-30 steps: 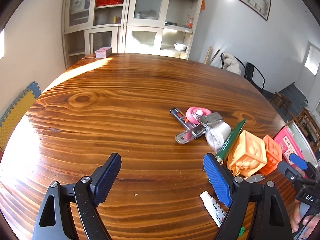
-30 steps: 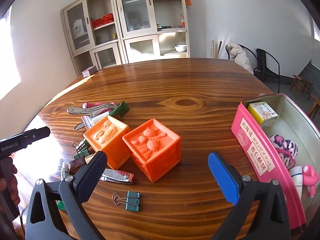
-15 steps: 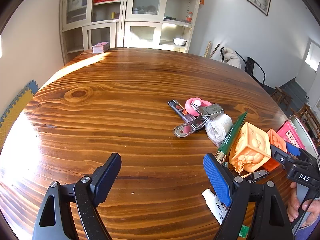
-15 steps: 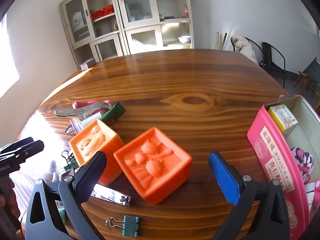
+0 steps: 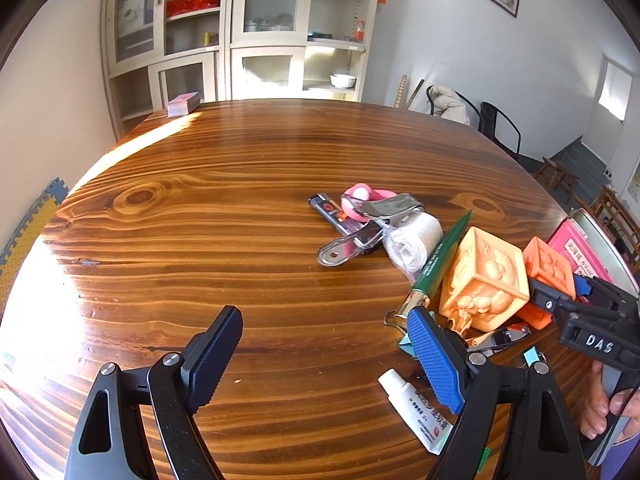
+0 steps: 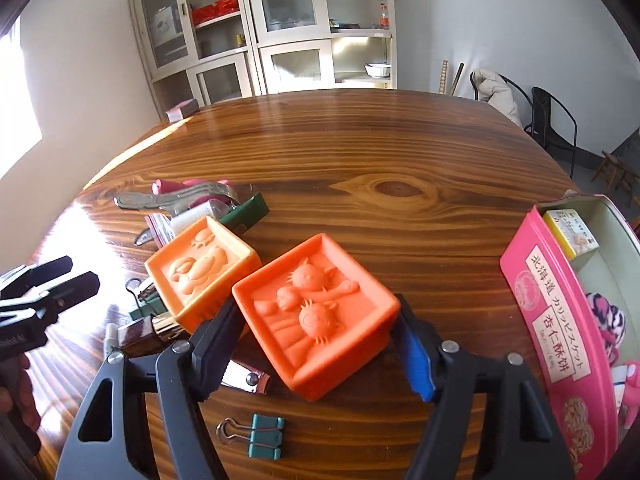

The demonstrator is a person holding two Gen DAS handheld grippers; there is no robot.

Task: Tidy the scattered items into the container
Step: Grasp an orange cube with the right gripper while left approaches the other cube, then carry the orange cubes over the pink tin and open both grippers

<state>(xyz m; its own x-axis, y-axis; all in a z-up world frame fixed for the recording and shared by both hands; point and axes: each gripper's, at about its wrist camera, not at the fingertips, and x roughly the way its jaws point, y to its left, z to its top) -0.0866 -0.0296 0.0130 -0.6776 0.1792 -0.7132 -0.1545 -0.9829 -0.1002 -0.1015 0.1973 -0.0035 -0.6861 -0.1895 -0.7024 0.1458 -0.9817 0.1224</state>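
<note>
The right gripper (image 6: pixel 316 344) has just been closing and now clamps the orange relief cube (image 6: pixel 316 316), which sits cornerwise on the wooden table (image 6: pixel 400 152), carved face up, beside the pink tin (image 6: pixel 560 344). The left gripper (image 5: pixel 324 356) hangs open over bare wood.

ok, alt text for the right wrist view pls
The right gripper has just been closing around a darker orange embossed cube on a wooden table, its pads at the cube's sides. A paler orange cube sits left; an open pink tin right.
</note>
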